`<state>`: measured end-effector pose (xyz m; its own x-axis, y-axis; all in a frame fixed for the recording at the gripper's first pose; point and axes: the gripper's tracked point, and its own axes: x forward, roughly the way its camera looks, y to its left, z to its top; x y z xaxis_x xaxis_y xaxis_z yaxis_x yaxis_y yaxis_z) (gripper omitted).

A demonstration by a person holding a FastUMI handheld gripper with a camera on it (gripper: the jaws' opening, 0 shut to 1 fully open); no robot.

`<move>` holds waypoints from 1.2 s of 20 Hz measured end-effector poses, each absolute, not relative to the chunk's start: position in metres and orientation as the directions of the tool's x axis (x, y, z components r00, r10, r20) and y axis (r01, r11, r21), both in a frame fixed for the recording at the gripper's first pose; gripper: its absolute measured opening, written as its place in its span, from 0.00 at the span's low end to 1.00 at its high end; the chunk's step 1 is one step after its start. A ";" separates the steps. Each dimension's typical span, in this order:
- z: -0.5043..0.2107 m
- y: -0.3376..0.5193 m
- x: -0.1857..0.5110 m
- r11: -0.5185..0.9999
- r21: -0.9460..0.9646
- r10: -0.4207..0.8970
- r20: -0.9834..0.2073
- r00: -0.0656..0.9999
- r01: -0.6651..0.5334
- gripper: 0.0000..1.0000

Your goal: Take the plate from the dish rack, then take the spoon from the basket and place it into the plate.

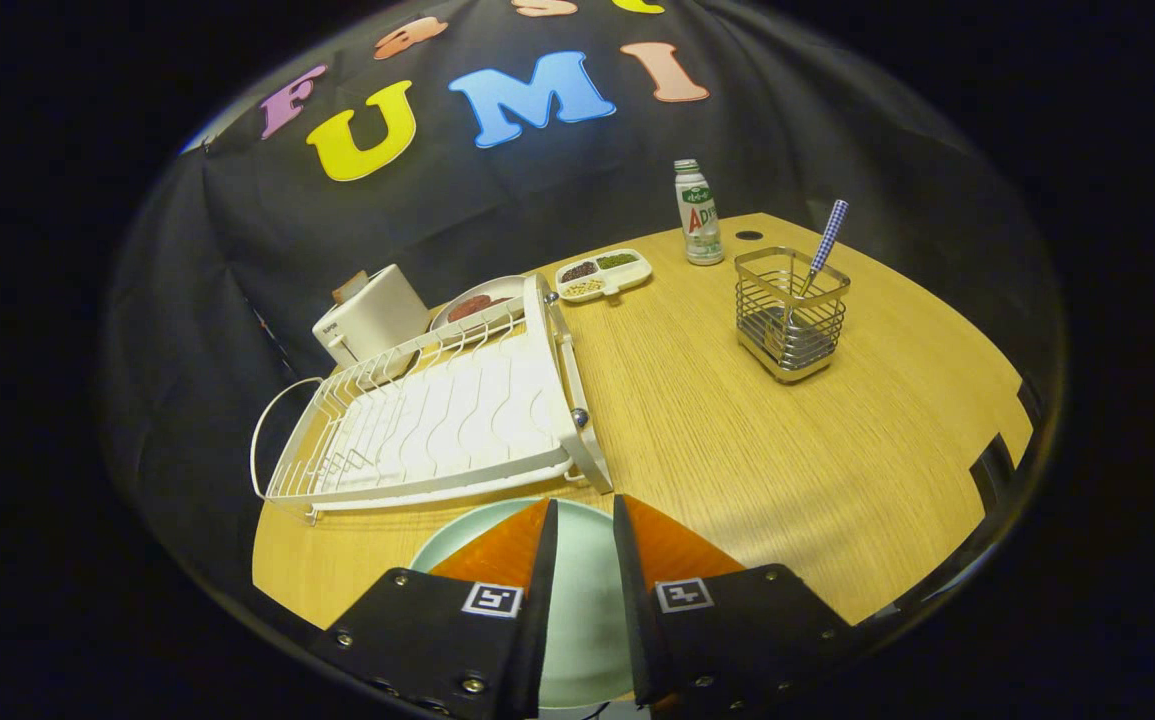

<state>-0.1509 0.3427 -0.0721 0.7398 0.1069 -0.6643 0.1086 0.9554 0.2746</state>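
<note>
A pale green plate (582, 610) lies flat on the wooden table (757, 450), just in front of the white dish rack (437, 420), whose slots hold nothing. My gripper (584, 505) hangs over the plate, its fingers a narrow gap apart, and the plate's face shows through that gap. Nothing is held between the fingers. Far beyond them to the right stands a wire basket (790, 315). A spoon with a blue checked handle (826, 240) leans upright in it.
A white toaster (372, 315) and a dish with food (477, 300) sit behind the rack. A divided snack tray (604, 273) and a small bottle (699, 215) stand near the table's far edge. The table's right edge curves close past the basket.
</note>
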 end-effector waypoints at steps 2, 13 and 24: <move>-0.066 0.340 -0.147 0.958 0.266 0.097 -0.658 0.747 0.110 0.34; -0.010 0.244 -0.075 0.940 0.173 -0.150 -0.565 0.811 0.294 0.34; -0.013 0.126 -0.024 0.811 0.130 -0.408 -0.573 0.711 0.571 0.34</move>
